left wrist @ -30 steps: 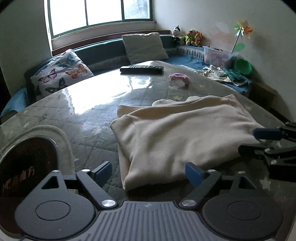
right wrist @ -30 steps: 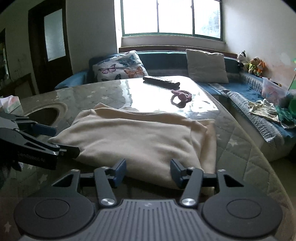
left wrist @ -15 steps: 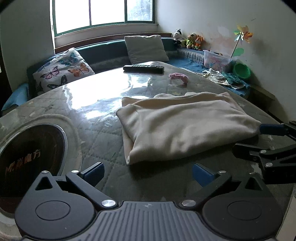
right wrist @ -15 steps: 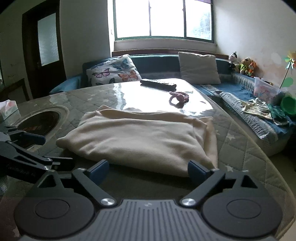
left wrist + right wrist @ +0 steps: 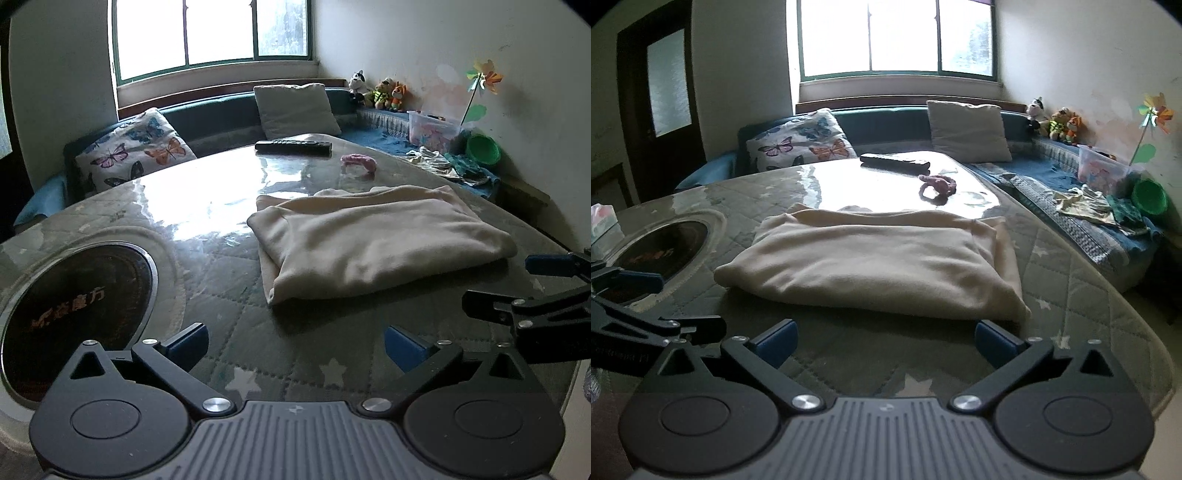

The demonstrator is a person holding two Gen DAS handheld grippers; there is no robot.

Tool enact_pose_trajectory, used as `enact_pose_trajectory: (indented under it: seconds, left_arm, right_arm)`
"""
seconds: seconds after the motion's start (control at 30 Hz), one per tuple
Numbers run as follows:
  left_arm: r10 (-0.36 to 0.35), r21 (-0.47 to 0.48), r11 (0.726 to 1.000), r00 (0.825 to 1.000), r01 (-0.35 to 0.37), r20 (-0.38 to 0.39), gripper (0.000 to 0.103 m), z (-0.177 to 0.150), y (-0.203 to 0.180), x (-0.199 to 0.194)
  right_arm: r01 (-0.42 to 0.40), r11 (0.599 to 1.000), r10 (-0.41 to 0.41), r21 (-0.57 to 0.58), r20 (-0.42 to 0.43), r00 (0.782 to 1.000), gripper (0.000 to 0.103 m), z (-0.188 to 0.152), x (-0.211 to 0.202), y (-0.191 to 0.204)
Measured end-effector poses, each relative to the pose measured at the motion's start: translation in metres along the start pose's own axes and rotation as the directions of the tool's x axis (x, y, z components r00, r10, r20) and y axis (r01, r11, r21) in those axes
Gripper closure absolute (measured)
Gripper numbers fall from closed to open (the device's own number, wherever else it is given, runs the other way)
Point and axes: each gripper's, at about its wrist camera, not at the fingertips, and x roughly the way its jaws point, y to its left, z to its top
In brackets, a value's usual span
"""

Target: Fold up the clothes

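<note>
Cream garment point(image 5: 871, 266) is lying folded on the quilted table point(image 5: 1071, 280), just beyond both grippers. Left gripper point(image 5: 295, 343) and right gripper point(image 5: 884, 338) are standing wide, gripping nothing. A careless regrasp risks dragging layers apart.

right gripper point(image 5: 546, 284): cut by left-wrist view's right edge, one blue pad shows | left gripper point(image 5: 646, 299): cut by right-wrist view's left edge | tissue box point(image 5: 602, 219): half out of view | round inset point(image 5: 74, 314) lettering: blurred, unreadable | plastic box point(image 5: 1102, 168) contents: too small to tell
</note>
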Motion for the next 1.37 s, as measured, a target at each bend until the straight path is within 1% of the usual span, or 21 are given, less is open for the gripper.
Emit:
enact_pose_trajectory:
  seconds: [0.13,0.23,0.43,0.7,1.03,1.37]
  left_arm:
    - [-0.017,-0.007,1.000,1.000,0.017,-0.001,0.000,-0.006,-0.001,-0.007]
    - [-0.013,-0.012,1.000,1.000,0.013,0.000,0.000,-0.010,-0.001,-0.012]
    - [-0.002,-0.024,1.000,1.000,0.002,-0.007,0.000,-0.017,-0.001,-0.020]
    - [0.003,-0.040,0.999,1.000,-0.004,-0.016,0.000,-0.028,-0.003,-0.027]
    - [0.007,-0.030,1.000,0.999,-0.008,-0.031,0.000,-0.036,-0.009,-0.028]
    - [0.007,-0.028,1.000,0.999,-0.009,-0.040,0.000,-0.037,-0.010,-0.026]
  right_arm:
    - [0.015,1.000,-0.015,0.015,0.001,1.000,0.000,-0.006,-0.006,0.004]
    - [0.034,0.999,-0.034,0.023,0.002,0.999,0.000,-0.011,-0.010,0.007]
    - [0.044,0.998,-0.044,0.048,0.001,0.999,0.000,-0.021,-0.018,0.013]
    - [0.059,0.998,-0.059,0.037,-0.001,0.998,0.000,-0.027,-0.026,0.022]
    - [0.072,0.997,-0.071,0.041,-0.013,0.997,0.000,-0.034,-0.028,0.023]
    - [0.075,0.996,-0.074,0.044,-0.024,0.997,0.000,-0.035,-0.025,0.022]
